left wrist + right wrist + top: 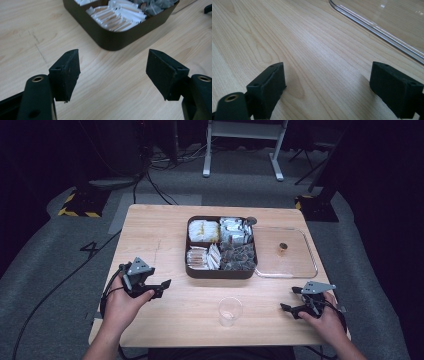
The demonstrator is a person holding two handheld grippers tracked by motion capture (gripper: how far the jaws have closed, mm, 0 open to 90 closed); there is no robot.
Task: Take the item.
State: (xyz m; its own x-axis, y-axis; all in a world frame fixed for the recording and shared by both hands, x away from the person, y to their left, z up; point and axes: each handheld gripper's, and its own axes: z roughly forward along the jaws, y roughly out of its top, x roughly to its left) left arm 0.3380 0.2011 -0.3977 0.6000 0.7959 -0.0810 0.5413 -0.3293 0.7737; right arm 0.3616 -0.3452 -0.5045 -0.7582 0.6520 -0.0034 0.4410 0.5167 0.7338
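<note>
Here, a pale wooden table (165, 235) under everything, its long side running left to right. On it, right of centre, a clear flat plastic tray with rounded corners (304, 268), long axis across the table, carrying a small brown cylindrical thing (283, 248) too small to make out. Touching the tray's left edge, a dark brown square box split into four compartments (221, 272): yellowish packets far left, silvery packets far right, white-and-tan paper sachets near left, dark wrapped pieces near right. Far corner of the box partly covered by a small grey round item, hard to tell what. Near the front edge, a clear plastic cup (230, 311), upright, mouth up. At the near left, the left gripper (161, 288) held in a hand, aimed towards the box, jaws spread wide and holding nothing. At the near right, the right gripper (291, 300), just beside the tray's near corner, jaws likewise wide apart and empty, low over bare wood.
</note>
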